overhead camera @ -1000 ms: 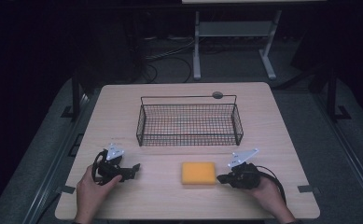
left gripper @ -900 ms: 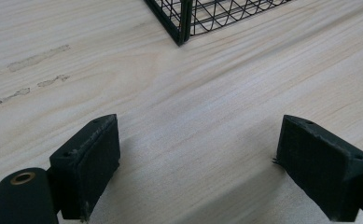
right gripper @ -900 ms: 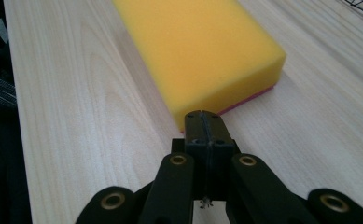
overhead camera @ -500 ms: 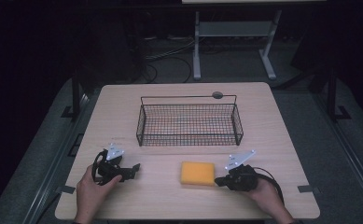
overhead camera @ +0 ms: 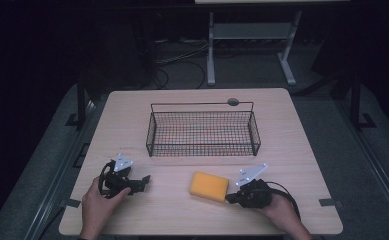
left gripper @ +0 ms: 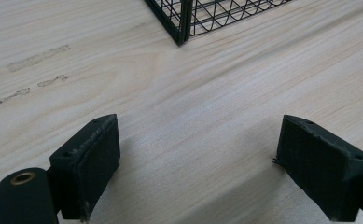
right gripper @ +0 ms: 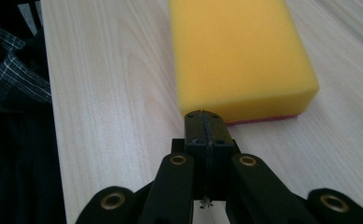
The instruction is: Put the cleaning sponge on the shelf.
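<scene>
Since the earlier high view the right tool (overhead camera: 230, 198) has edged in toward the yellow sponge (overhead camera: 210, 186), so its tip now sits just beside the sponge's near short end; the sponge itself lies where it lay, and the left tool (overhead camera: 143, 181) has kept its place. In the right gripper view the 2 black jaws are pressed flat together with nothing between them, their joined tip at the sponge's (right gripper: 242, 56) lower edge, where a thin pink layer shows under the yellow foam. Whether the tip touches the foam I cannot tell.

The sponge rests flat on the counter (overhead camera: 302, 150), in front of the wire basket (overhead camera: 203, 131) and apart from it, nearer the person's right hand (overhead camera: 282, 215). The basket looks empty.

The left tool's jaws stand wide apart over bare wood in the left gripper view, a corner of the basket (left gripper: 181, 21) beyond them.

My reading: the approach is nearly made, but a closed tool cannot take the sponge. Its jaws would have to open wider than the sponge's end before any lift toward the basket; pushing on as it stands would likely just nudge the sponge across the wood.
</scene>
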Available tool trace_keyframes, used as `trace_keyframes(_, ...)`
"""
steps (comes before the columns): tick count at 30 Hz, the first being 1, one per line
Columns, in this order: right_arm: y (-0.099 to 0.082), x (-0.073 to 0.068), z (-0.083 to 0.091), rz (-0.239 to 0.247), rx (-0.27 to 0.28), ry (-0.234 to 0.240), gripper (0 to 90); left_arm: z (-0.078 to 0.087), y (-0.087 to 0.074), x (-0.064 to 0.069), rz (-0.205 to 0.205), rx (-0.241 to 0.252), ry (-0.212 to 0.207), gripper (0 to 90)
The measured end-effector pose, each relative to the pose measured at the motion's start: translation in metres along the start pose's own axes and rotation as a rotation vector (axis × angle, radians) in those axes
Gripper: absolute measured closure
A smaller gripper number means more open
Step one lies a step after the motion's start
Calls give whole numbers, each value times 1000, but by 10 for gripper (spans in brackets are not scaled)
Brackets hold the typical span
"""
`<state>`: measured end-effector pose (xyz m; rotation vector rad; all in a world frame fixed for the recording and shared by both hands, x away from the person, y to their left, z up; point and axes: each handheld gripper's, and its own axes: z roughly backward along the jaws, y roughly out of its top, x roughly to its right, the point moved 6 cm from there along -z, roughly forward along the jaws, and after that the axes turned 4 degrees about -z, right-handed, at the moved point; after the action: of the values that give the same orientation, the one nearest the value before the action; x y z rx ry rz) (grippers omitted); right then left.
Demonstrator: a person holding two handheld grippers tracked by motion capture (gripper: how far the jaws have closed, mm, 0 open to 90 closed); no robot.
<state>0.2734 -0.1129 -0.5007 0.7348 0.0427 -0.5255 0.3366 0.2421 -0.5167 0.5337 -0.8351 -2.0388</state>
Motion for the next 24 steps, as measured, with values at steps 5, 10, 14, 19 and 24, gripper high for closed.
trace_keyframes(5, 2, -6, -4, 18, -11, 9, 898, 0, 0, 0, 0, 0, 0, 125)
trace_keyframes(10, 4, -10, -6, 28, -12, 20, 898, 0, 0, 0, 0, 0, 0, 125)
trace_keyframes(14, 6, -13, -9, 40, -15, 25, 898, 0, 0, 0, 0, 0, 0, 125)
trace_keyframes(19, 6, -13, -8, 38, -15, 24, 889, 0, 0, 0, 0, 0, 0, 125)
trace_keyframes(24, 5, -8, 0, 3, -2, 0, 811, 0, 0, 0, 0, 0, 0, 125)
